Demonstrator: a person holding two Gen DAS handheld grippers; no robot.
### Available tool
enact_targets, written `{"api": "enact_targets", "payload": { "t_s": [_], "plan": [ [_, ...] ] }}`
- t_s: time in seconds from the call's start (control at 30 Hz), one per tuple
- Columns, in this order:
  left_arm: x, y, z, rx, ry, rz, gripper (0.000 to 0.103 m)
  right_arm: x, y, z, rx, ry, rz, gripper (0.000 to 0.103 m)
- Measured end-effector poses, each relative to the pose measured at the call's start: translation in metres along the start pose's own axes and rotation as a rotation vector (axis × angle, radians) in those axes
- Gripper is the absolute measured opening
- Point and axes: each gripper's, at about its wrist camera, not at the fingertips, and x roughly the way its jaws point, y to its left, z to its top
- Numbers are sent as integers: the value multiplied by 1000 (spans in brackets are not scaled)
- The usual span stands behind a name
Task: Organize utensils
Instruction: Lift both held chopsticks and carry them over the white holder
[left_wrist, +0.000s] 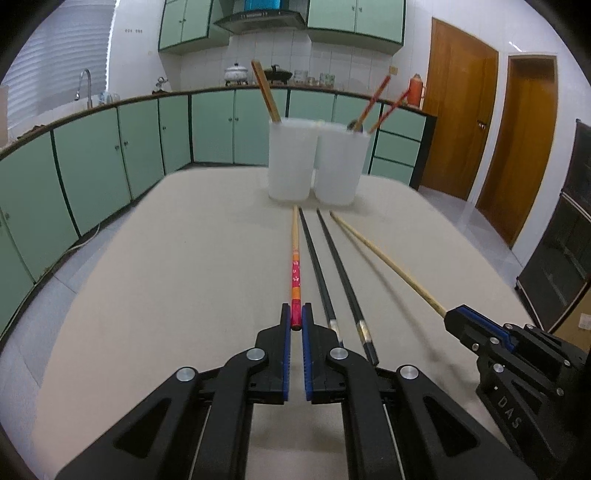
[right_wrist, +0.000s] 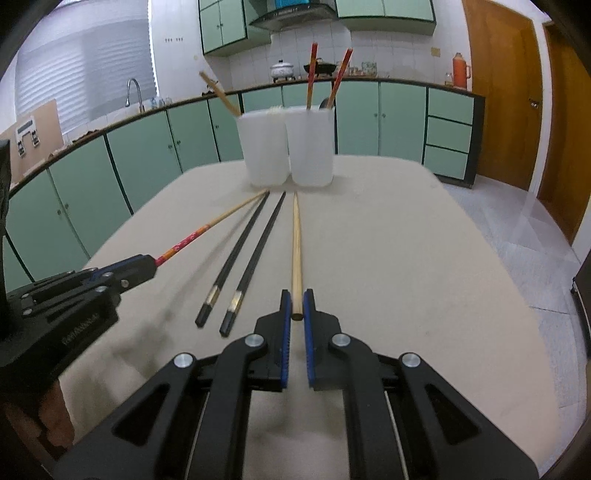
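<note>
Now | red chopstick (left_wrist: 296, 288) between left jaws | plain chopstick (right_wrist: 296, 258) between right jaws

I'm over a beige table (left_wrist: 166, 258). Two white plastic cups (left_wrist: 291, 162) stand side by side at its far end, and two black chopsticks (left_wrist: 321, 273) lie parallel on it just before them.
</note>
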Motion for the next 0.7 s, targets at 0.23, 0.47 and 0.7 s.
{"api": "enact_targets", "payload": {
  "t_s": [0.23, 0.47, 0.7],
  "plan": [
    [-31, 5, 31, -15, -106, -10, 5, -25, -9, 23, 12, -67, 4, 6],
    [-57, 4, 71, -16, -215, -40, 5, -51, -15, 58, 12, -154, 29, 6],
    [-69, 2, 106, -14, -287, -57, 5, -70, -24, 105, 24, -228, 74, 6]
  ]
}}
